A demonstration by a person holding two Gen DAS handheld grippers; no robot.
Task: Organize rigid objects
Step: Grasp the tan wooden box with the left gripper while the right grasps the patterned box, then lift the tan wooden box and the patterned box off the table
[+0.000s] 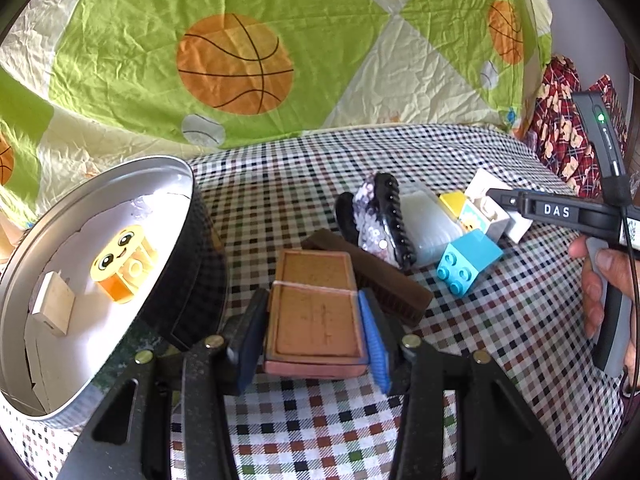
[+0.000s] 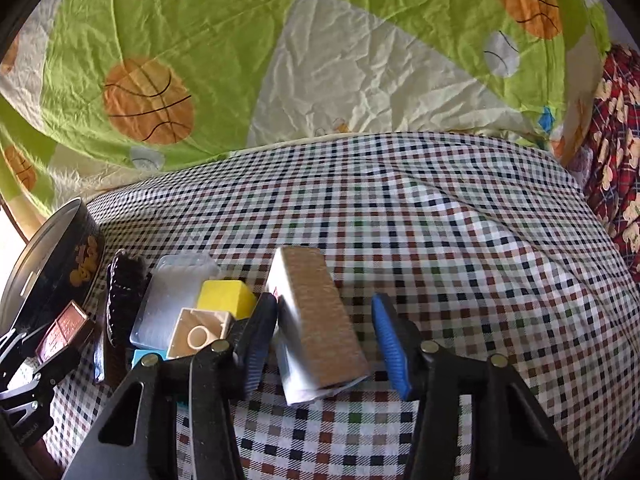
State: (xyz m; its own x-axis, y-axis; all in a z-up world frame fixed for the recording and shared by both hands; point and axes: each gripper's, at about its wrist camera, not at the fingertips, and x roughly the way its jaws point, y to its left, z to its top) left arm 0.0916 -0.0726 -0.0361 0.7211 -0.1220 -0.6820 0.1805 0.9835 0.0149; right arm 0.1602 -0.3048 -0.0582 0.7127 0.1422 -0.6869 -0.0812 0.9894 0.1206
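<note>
On my right gripper (image 1: 505, 203), seen from my left wrist camera, white capitals spell "DAS" on its black body. The marks on the brown case (image 1: 316, 312) in my left gripper (image 1: 310, 330) are too faint to read.

A: The tablecloth (image 1: 400, 160) is checked in black, brown, green and white. What's behind it?

B: A sheet (image 1: 120, 60) in lime green and cream patches, printed with orange basketballs lined in black and grey-white baseballs. At the right, a dark red plaid cloth (image 1: 568, 148) with cream figures.

A: The tin (image 1: 188, 264)?

B: Black outside with an orange design, silver rim, white inside. In it sit a yellow and orange block (image 1: 122, 264) with a smiling face and a cream one (image 1: 54, 308).

A: And the loose pieces?

B: A brown and pink box (image 1: 316, 312), a dark brown brush (image 1: 372, 276), a light blue brick (image 1: 468, 266), a yellow block (image 2: 226, 298), a white box (image 2: 316, 320) with a tan face.

A: The fingers (image 1: 374, 334)?

B: Blue ribbed pads on black.
</note>
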